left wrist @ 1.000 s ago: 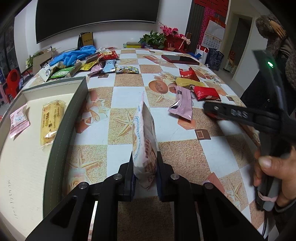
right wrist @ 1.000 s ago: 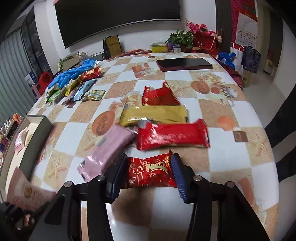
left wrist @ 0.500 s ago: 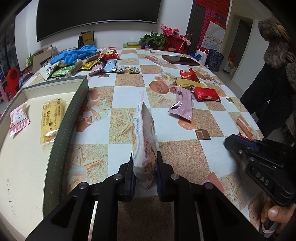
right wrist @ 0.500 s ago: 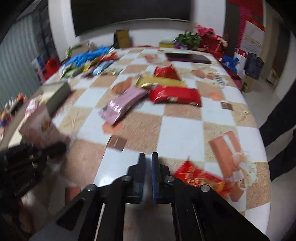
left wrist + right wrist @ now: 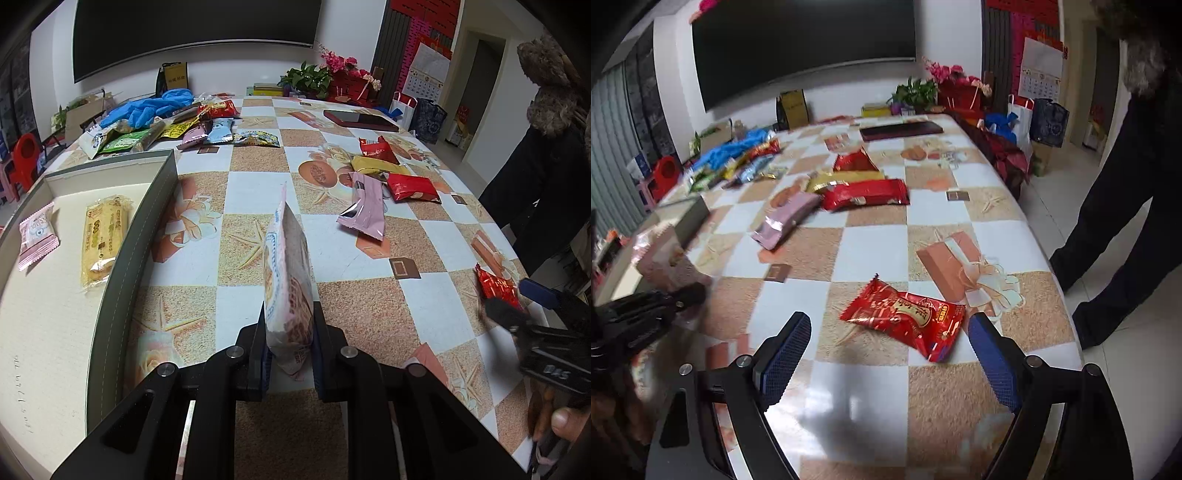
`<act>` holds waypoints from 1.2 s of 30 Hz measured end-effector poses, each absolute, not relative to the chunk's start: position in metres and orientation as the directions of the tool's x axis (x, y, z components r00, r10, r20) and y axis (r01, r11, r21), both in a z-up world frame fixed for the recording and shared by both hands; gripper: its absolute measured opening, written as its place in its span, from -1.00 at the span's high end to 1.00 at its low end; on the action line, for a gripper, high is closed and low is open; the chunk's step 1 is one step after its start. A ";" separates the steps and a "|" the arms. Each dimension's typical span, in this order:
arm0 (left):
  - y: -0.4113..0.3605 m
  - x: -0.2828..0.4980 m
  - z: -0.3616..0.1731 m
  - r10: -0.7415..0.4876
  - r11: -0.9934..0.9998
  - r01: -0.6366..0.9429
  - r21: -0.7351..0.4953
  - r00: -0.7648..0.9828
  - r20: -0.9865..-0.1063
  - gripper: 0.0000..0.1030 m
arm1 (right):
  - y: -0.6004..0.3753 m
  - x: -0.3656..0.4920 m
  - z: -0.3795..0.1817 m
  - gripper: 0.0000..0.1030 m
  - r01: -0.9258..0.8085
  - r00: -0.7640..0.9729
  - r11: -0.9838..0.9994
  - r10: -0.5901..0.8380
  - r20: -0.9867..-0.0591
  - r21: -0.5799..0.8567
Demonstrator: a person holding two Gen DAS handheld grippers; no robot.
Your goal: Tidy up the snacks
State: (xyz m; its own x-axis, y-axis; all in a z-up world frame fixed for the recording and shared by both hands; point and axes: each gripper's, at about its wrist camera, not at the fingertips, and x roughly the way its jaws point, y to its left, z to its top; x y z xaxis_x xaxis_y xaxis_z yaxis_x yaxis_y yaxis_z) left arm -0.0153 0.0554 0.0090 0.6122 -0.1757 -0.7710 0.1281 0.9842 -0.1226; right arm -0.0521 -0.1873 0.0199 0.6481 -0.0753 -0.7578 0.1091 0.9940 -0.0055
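Pinching a puffy pink packet (image 5: 287, 280), the left gripper (image 5: 289, 354) stays clamped; the right gripper (image 5: 886, 354) is opening around a crinkly red wrapper (image 5: 905, 317).

Near table centre: bare checked cloth (image 5: 258, 192), open to pass.
Left: box wall (image 5: 147, 221) stands upright, bars a low sideways move; inside, box floor (image 5: 44, 332) mostly free beside yellow pack (image 5: 105, 236) and pink pack (image 5: 37, 236).
Far left: snack pile (image 5: 177, 125) crowds the table.
Mid right: pink bar (image 5: 786, 218), red bar (image 5: 866, 194) lie touching, block that patch.
Right edge: red packet (image 5: 905, 317) flat, bare cloth all round it.
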 end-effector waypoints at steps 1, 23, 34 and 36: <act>0.056 -0.015 0.009 -0.175 0.984 0.128 -0.122 0.612 -0.771 0.62 | -0.188 -0.046 0.014 -0.71 0.097 0.629 0.995 -0.091 -0.772 -0.038; 0.055 -0.016 0.009 -0.176 0.984 0.127 -0.123 0.613 -0.771 0.62 | -0.186 -0.026 0.006 -0.30 -0.058 0.574 0.997 0.081 -0.815 0.058; 0.056 -0.015 0.009 -0.176 0.984 0.128 -0.123 0.613 -0.771 0.62 | -0.149 -0.011 0.004 0.37 -0.021 0.619 1.000 0.014 -0.785 0.001; 0.056 -0.016 0.009 -0.177 0.984 0.127 -0.125 0.613 -0.770 0.62 | -0.144 -0.006 0.004 0.37 -0.021 0.622 1.000 0.018 -0.783 0.006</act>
